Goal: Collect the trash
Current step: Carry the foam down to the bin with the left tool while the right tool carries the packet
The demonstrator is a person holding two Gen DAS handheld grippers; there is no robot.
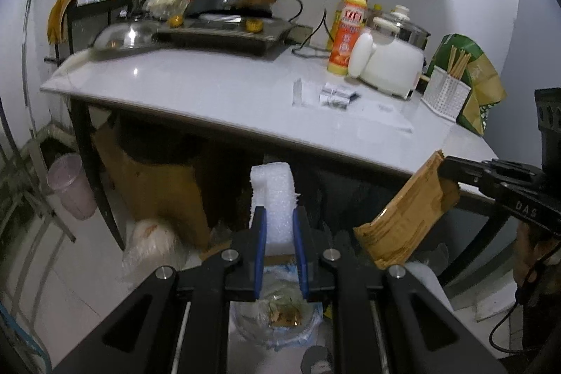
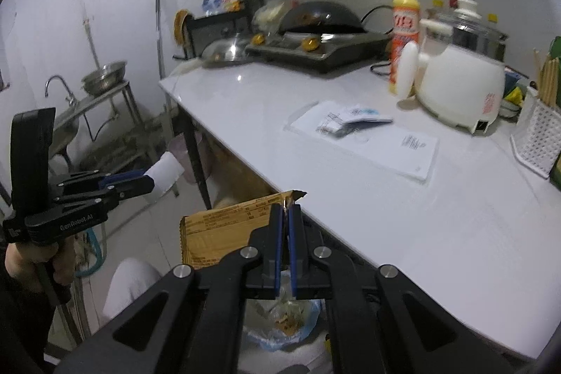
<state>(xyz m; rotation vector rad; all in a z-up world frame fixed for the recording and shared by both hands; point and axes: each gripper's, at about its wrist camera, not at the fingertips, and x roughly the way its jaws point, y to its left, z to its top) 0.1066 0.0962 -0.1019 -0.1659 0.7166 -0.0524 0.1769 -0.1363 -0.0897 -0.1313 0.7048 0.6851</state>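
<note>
Left claw (image 1: 278, 216) grips white foam (image 1: 275, 195); right claw (image 2: 288, 211) pinches seemingly cardboard wrapper (image 2: 217, 233)

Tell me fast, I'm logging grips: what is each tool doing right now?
Left tool: closed on a white foam block.
Right tool: closed on a torn brown wrapper.

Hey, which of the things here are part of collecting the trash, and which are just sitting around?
Part of the job:
- white foam piece, held in the left gripper
- brown wrapper, held in the right gripper
- lined trash bin below both
- papers on the counter, possibly trash

Just lying about:
- rice cooker
- yellow bottle
- wok
- chopstick basket
</note>
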